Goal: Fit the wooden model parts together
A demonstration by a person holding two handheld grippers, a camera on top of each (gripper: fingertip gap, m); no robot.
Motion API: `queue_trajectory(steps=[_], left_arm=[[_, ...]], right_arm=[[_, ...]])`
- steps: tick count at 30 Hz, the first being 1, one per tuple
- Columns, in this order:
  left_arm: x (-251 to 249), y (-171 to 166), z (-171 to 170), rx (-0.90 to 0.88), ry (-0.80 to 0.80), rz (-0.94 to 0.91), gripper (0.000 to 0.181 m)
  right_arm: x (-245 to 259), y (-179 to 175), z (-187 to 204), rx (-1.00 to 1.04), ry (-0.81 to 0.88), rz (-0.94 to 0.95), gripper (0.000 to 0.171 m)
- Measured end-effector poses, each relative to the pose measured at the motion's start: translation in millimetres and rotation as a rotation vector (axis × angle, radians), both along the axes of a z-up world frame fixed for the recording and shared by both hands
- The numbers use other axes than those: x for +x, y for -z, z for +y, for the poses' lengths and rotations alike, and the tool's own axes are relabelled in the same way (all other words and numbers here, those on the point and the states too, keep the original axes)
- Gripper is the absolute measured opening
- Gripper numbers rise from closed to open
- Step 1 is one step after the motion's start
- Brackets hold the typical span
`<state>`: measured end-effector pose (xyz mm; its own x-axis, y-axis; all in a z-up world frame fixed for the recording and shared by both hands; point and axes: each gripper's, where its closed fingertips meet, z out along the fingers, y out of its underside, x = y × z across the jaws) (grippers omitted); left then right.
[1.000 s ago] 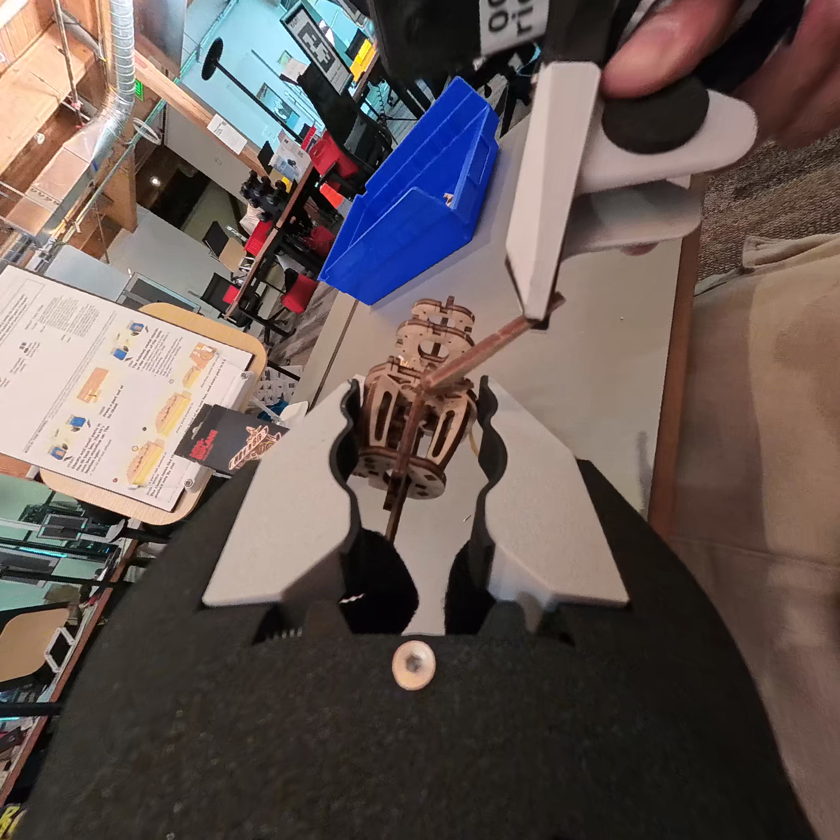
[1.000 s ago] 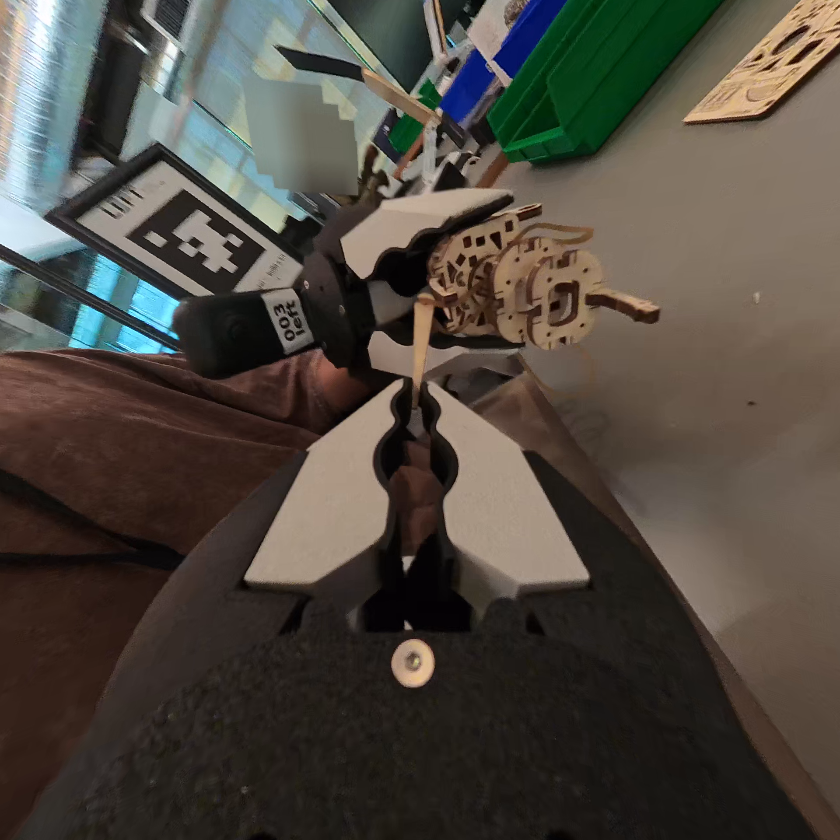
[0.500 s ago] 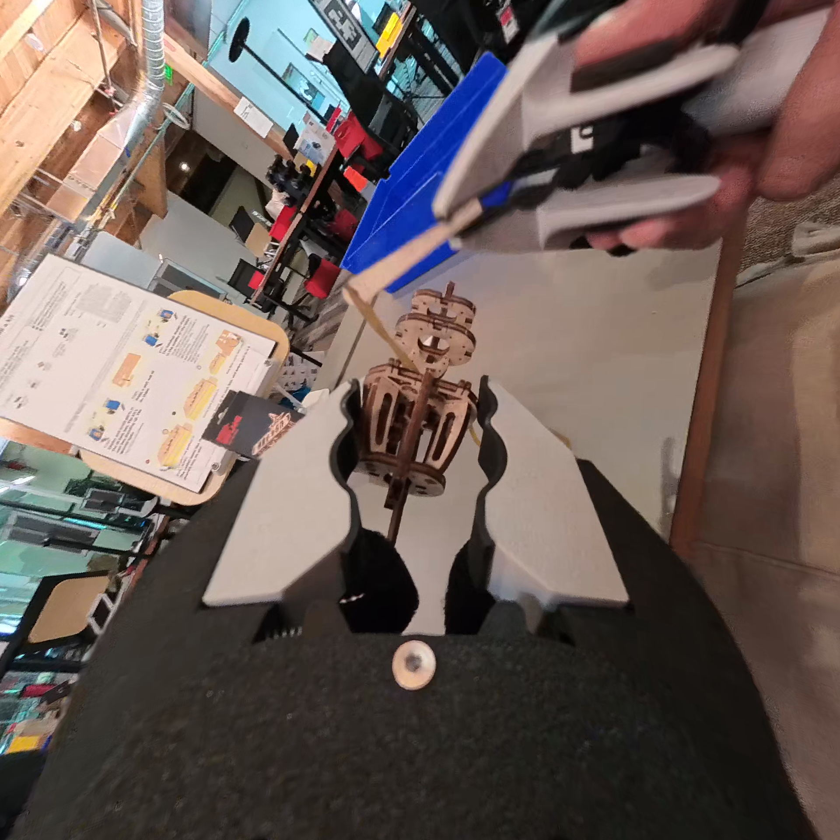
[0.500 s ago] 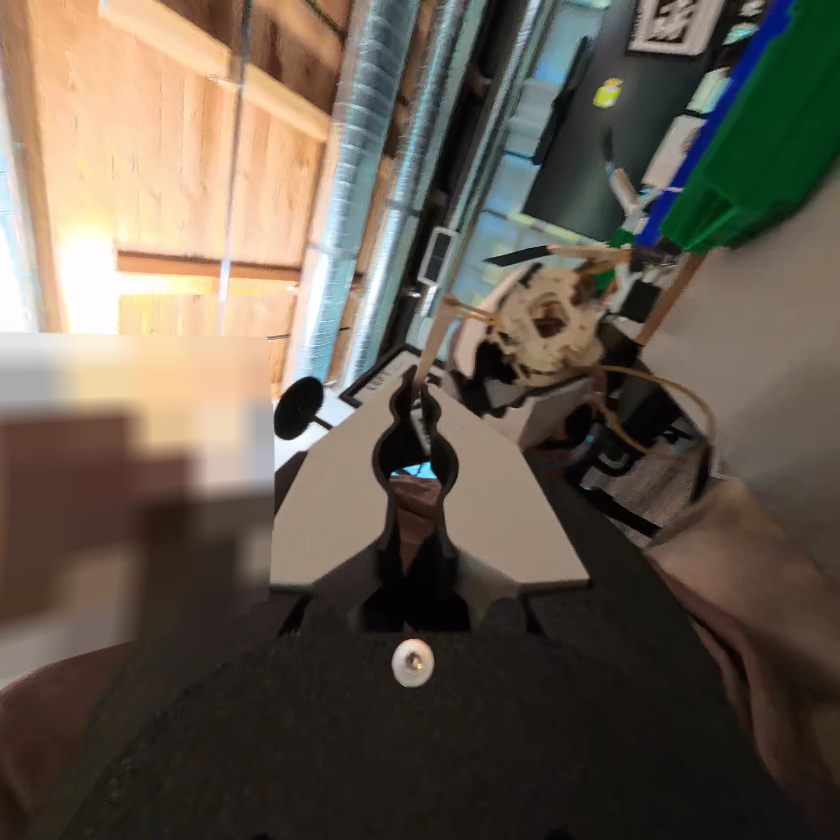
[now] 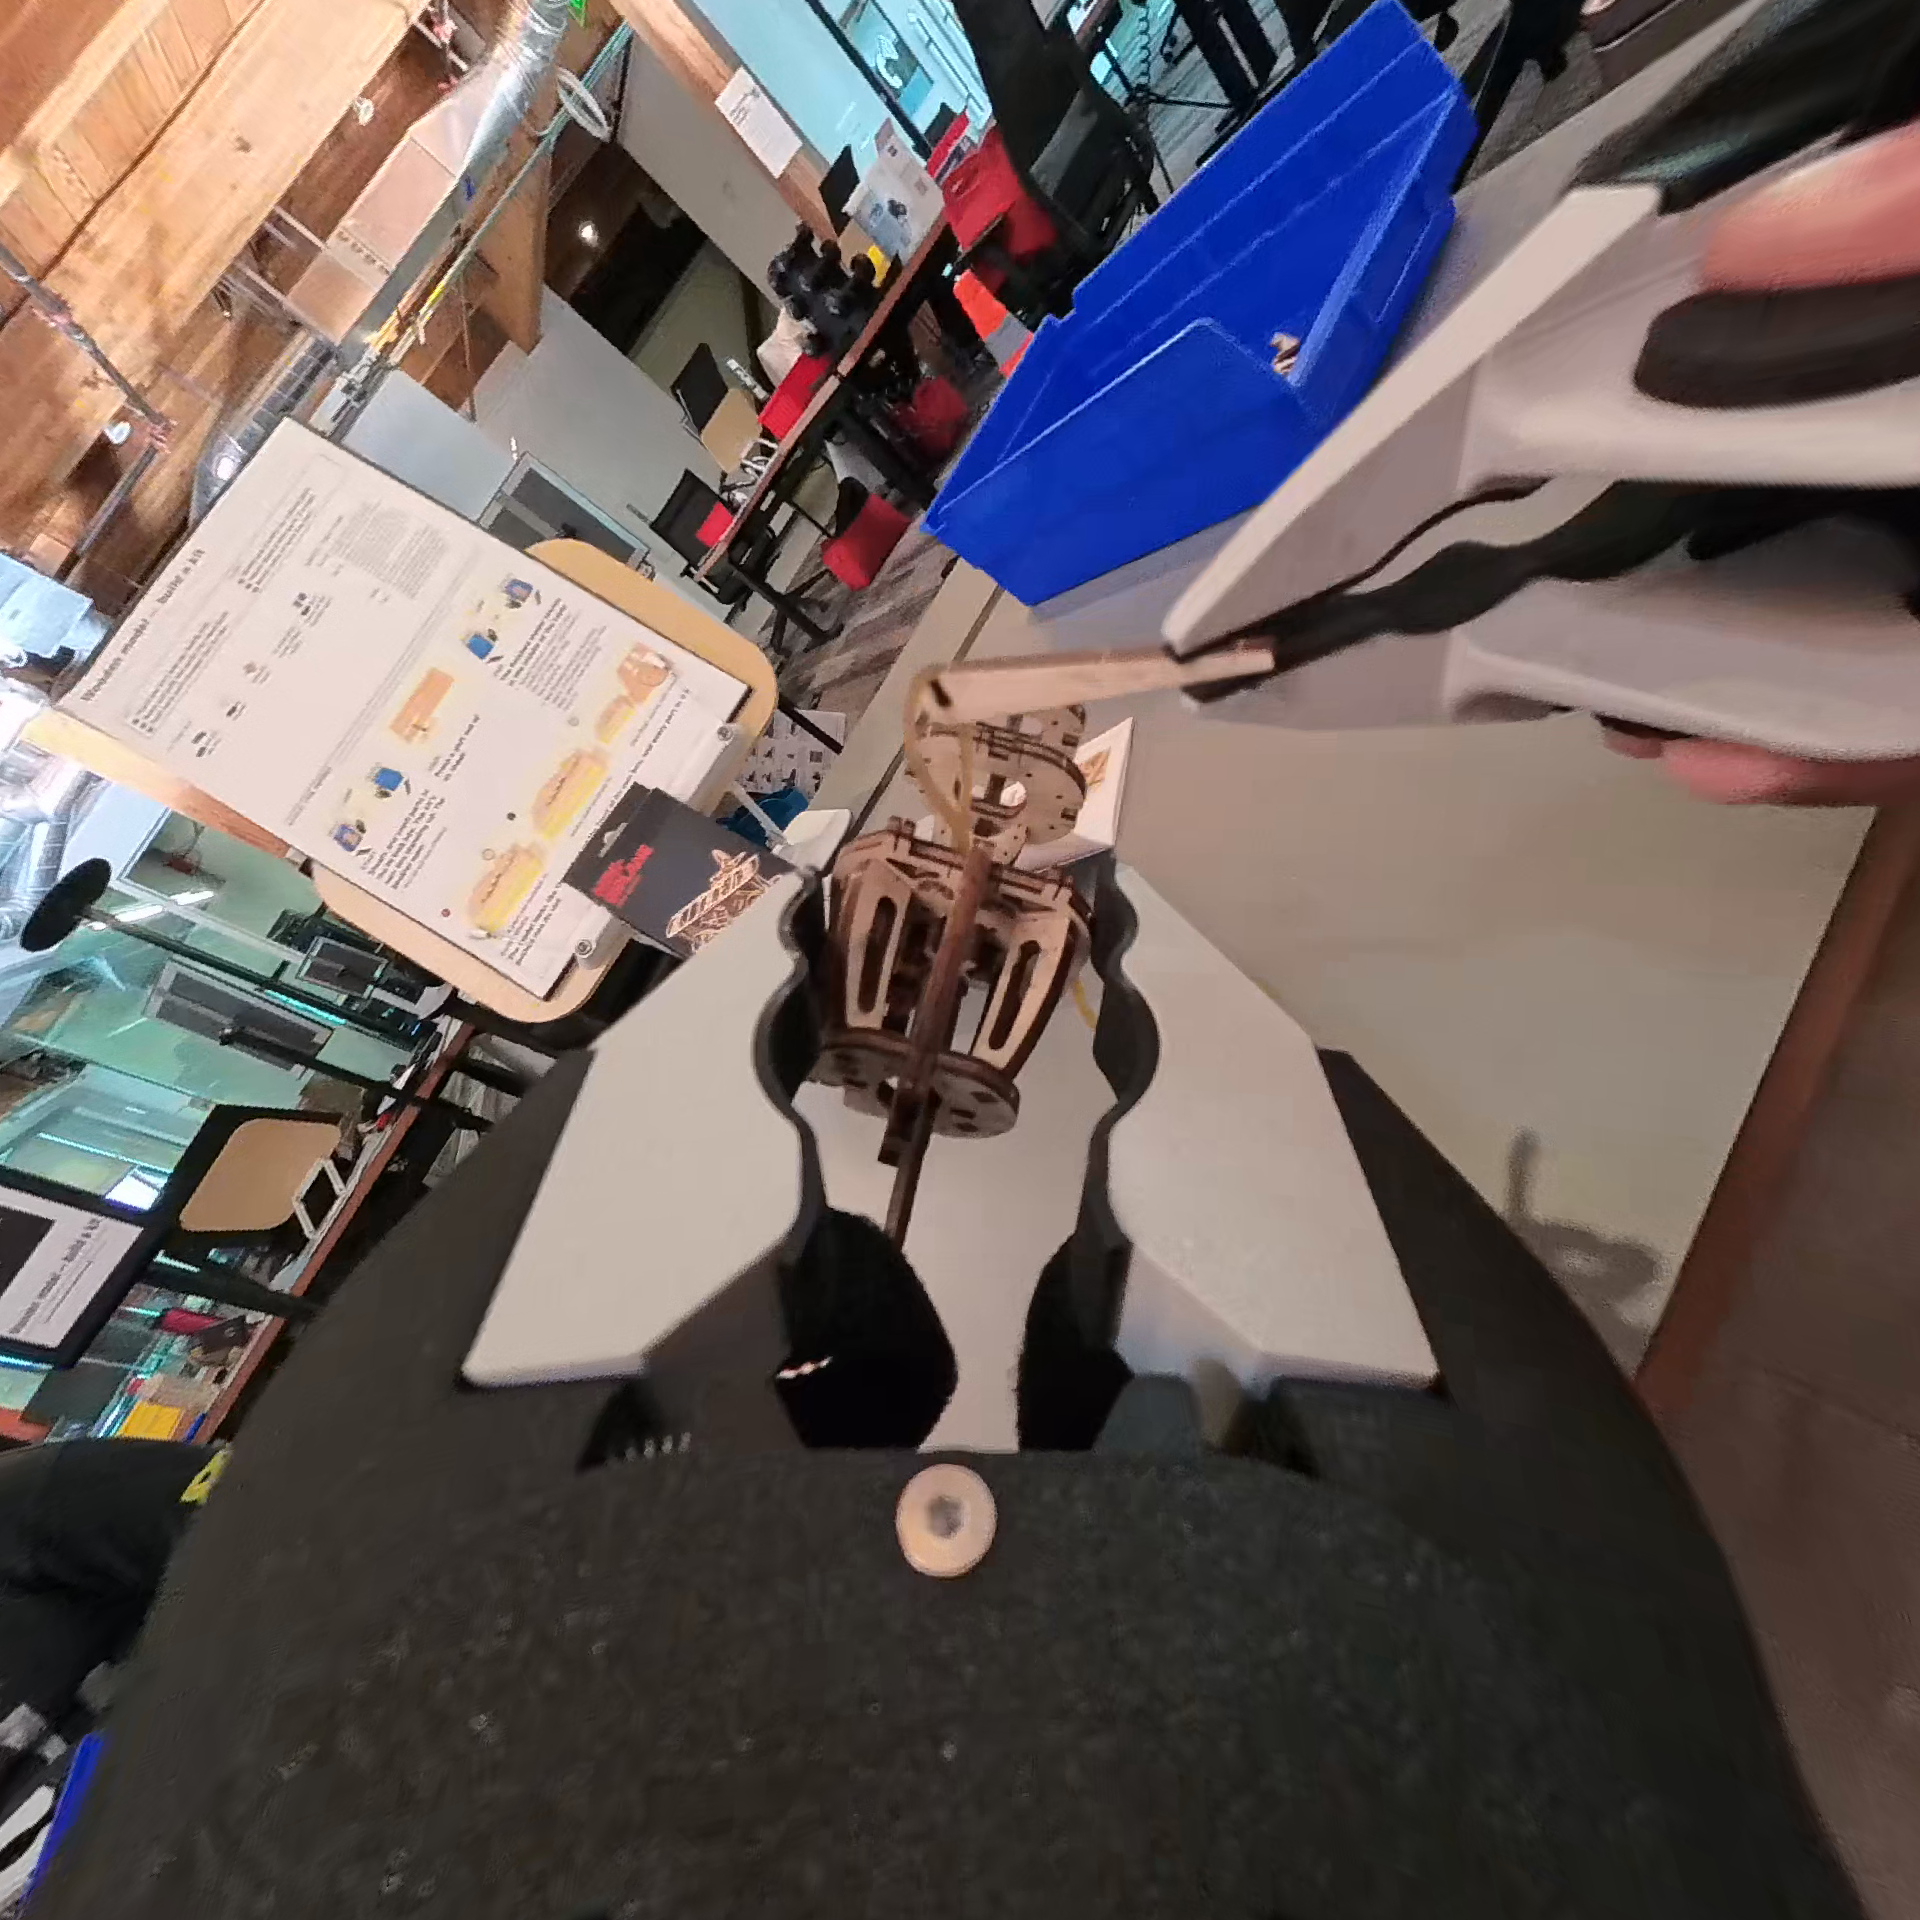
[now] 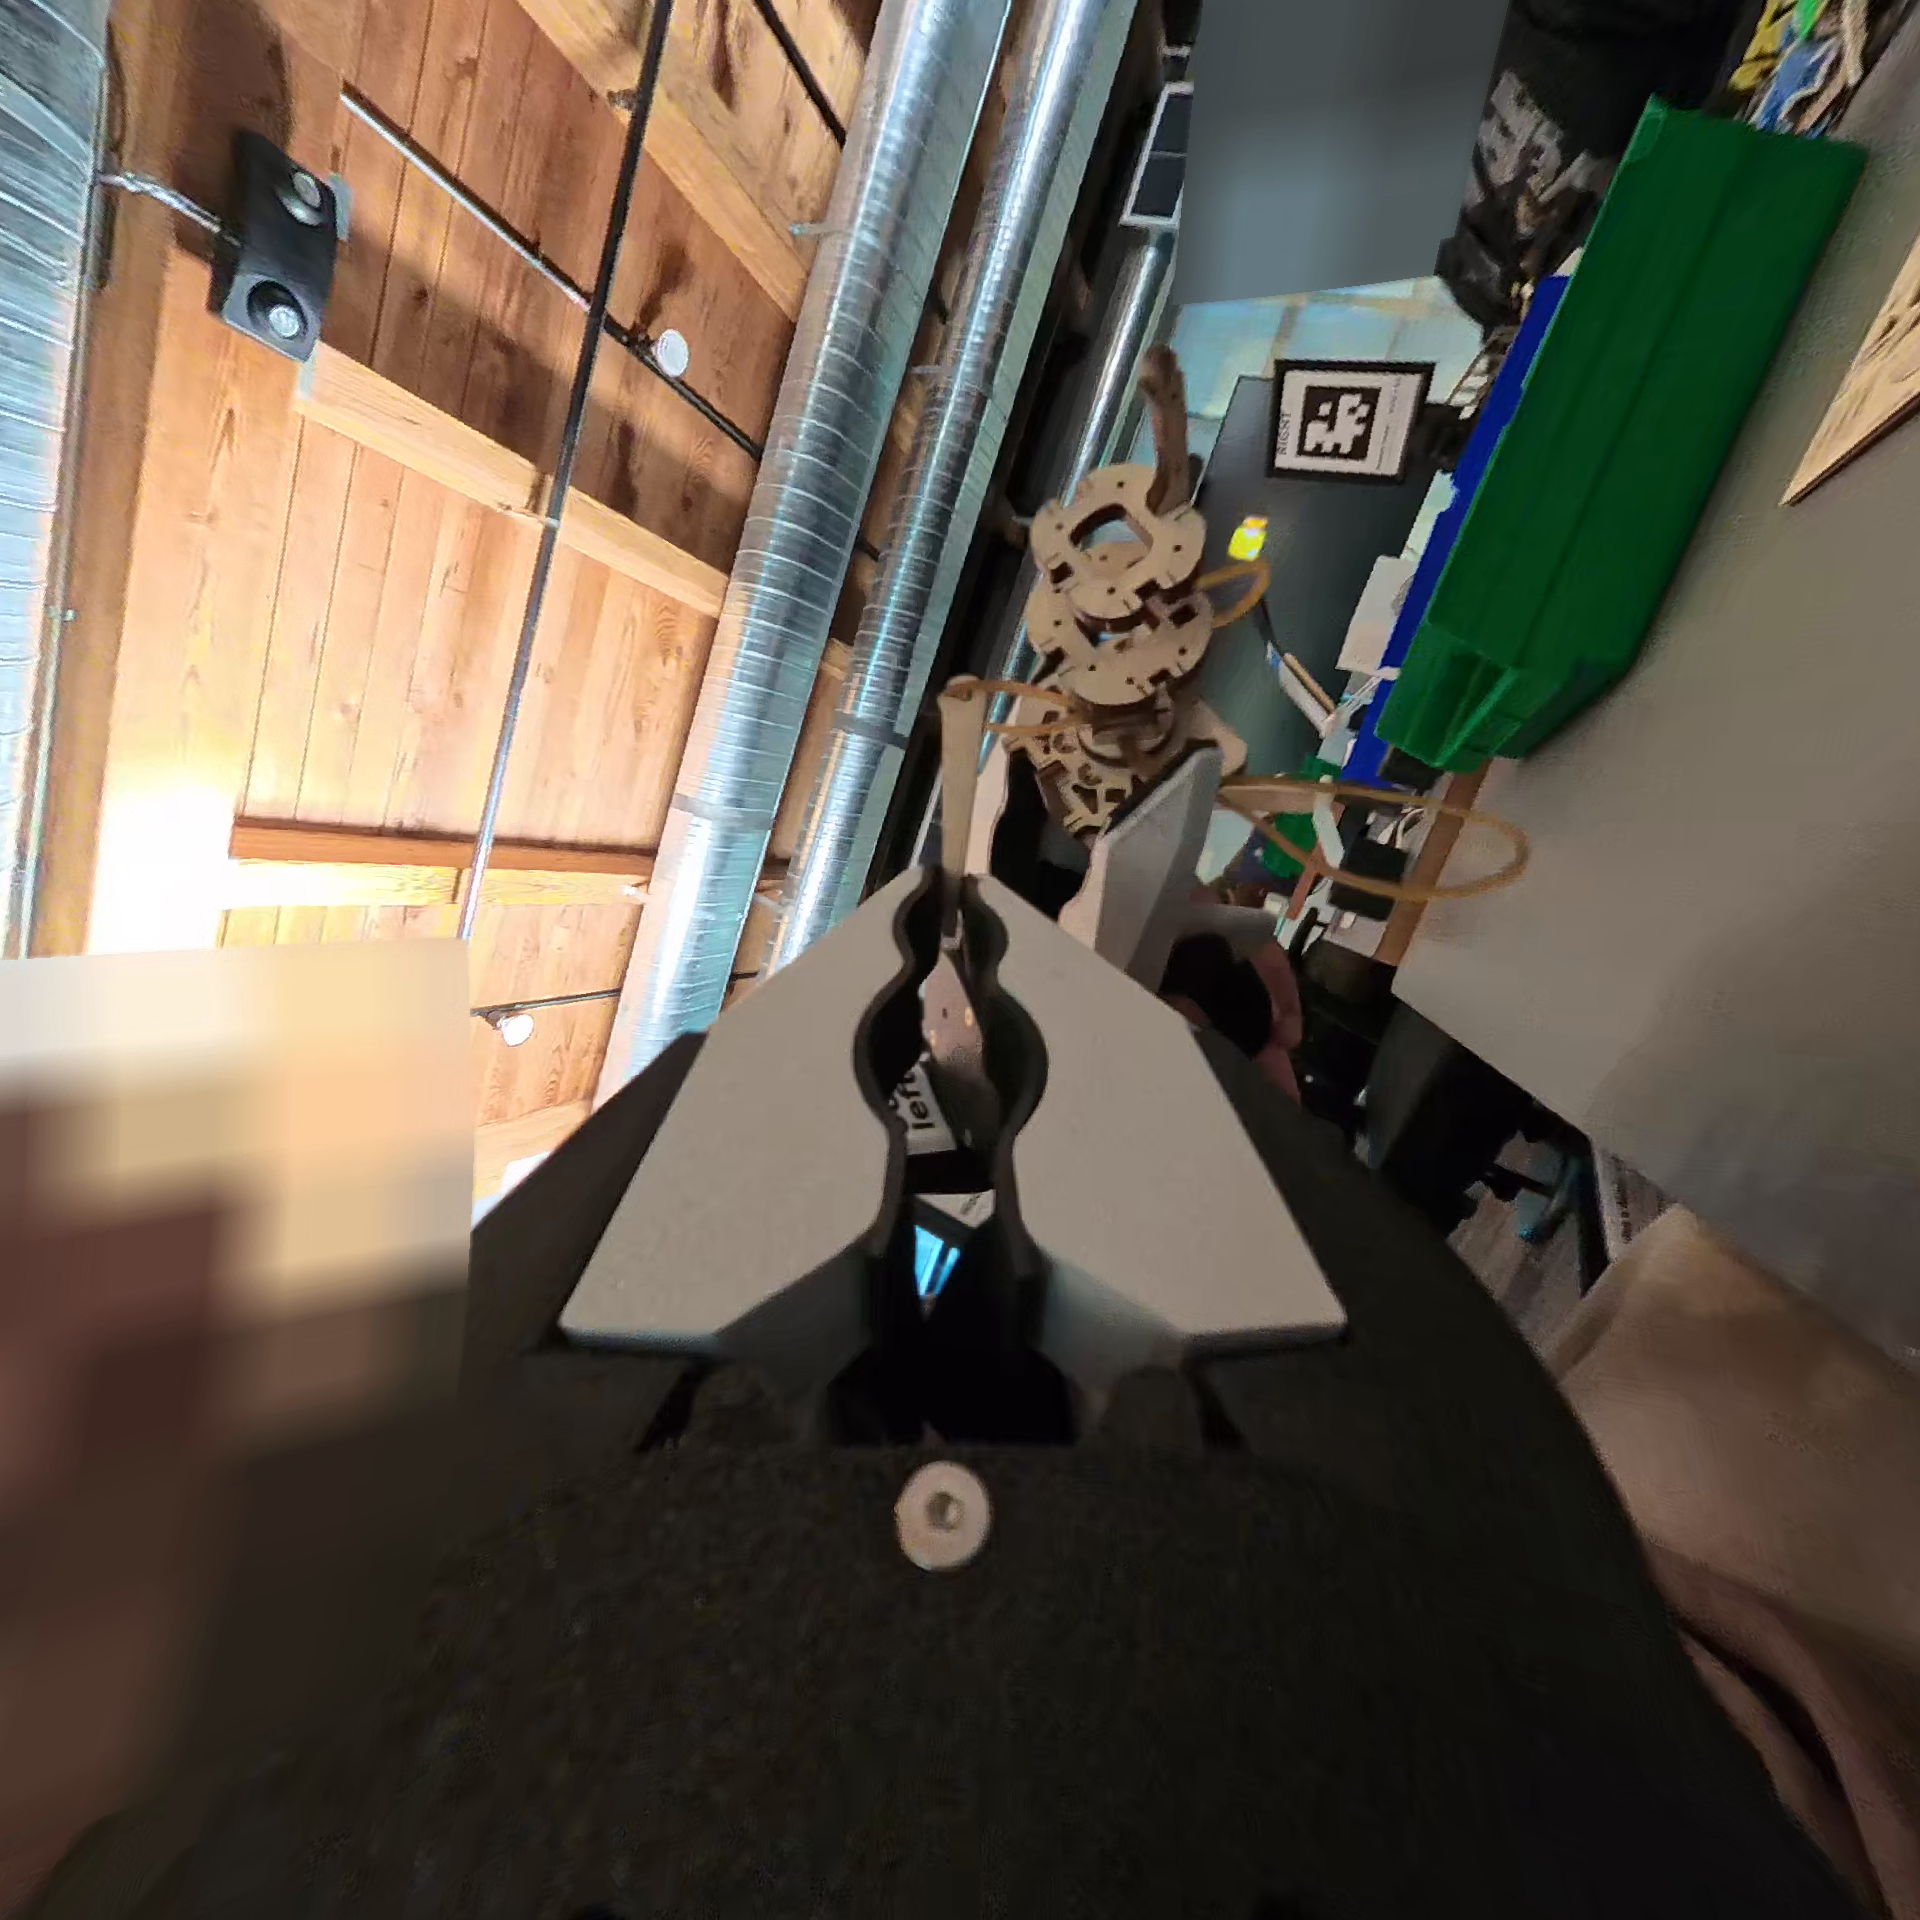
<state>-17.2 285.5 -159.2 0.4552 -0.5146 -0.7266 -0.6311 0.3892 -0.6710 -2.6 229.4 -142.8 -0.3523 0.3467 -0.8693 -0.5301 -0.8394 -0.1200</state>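
My left gripper point(image 5: 956, 920) is shut on a wooden model point(image 5: 951, 997), a slotted barrel with round discs point(image 5: 997, 758) stacked beyond it and a dark rod through its middle. It holds the model above the grey table point(image 5: 1434, 935). My right gripper point(image 6: 948, 899) is shut on a thin wooden stick point(image 6: 956, 790). In the left wrist view it comes in from the upper right point(image 5: 1205, 657), with the stick point(image 5: 1049, 681) just above the discs. A tan rubber band point(image 5: 940, 774) runs from the stick's tip to the model. The right wrist view shows the model point(image 6: 1117, 623) past the stick.
A blue bin point(image 5: 1226, 343) stands on the far side of the table. A board with an instruction sheet point(image 5: 395, 675) and a black card point(image 5: 686, 883) lie to the left. The right wrist view shows a green bin point(image 6: 1621, 468), a wooden parts sheet point(image 6: 1870, 384) and a loose rubber band loop point(image 6: 1382, 842). Spacing between my two grippers at the tips: around 6 centimetres.
My right gripper has swung round and drawn the stick off the model's side to above the discs, pulling the rubber band with it. The left gripper keeps its hold on the model.
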Motion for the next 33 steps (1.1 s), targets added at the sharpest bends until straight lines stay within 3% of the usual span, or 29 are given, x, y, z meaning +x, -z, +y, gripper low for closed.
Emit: queue_trajectory(steps=[1,21,27,33], left_arm=[[-1,-1,1,0.0,-0.001,-0.007,0.05],[7,-1,-5,0.076,0.003,0.044,0.05],[4,-1,-2,0.071,-0.006,0.046,0.05],[-3,-1,3,0.076,-0.023,0.051,0.05]], right_arm=[[-1,2,1,-0.008,0.007,-0.011,0.001],[-10,11,5,-0.179,0.049,0.134,0.001],[-1,-7,1,-0.078,0.024,0.165,0.002],[4,-20,-3,0.045,0.009,0.033,0.002]])
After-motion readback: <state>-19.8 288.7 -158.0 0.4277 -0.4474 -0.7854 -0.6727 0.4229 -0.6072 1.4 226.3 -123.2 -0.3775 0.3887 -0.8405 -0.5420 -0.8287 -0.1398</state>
